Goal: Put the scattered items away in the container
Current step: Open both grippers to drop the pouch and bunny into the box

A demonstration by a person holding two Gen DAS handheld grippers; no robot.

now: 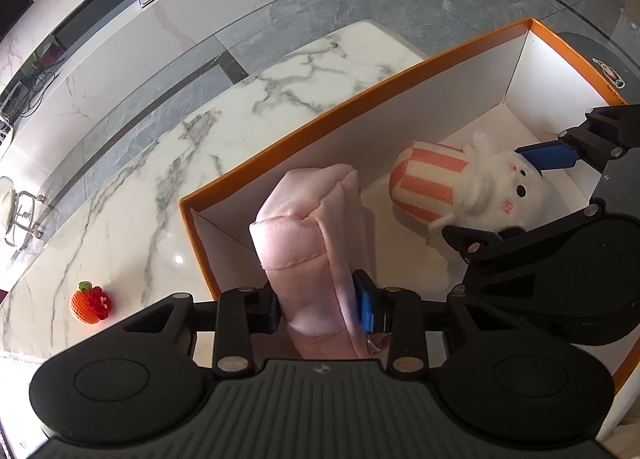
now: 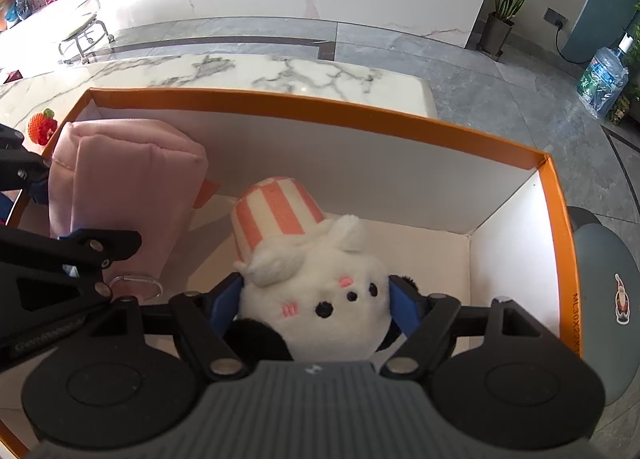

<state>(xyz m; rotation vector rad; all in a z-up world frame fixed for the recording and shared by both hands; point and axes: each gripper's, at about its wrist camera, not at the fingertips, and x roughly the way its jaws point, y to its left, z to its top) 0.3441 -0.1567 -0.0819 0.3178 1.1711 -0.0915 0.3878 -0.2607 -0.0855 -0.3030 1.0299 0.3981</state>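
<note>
Both grippers: black linkages w/ silver rivets, blue fingers (image 1: 370, 309), ribbed grey housing.

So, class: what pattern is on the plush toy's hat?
Pink and cream vertical stripes on the plush toy's hat, clearest in the right wrist view.

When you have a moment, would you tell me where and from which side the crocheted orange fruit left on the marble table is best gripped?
Grip the crocheted orange fruit across its round orange body, below the green stem and red berries, coming from above. It lies alone on the marble table, outside the orange box, so nothing crowds either side. It looks soft, so a gentle squeeze should do.
</note>
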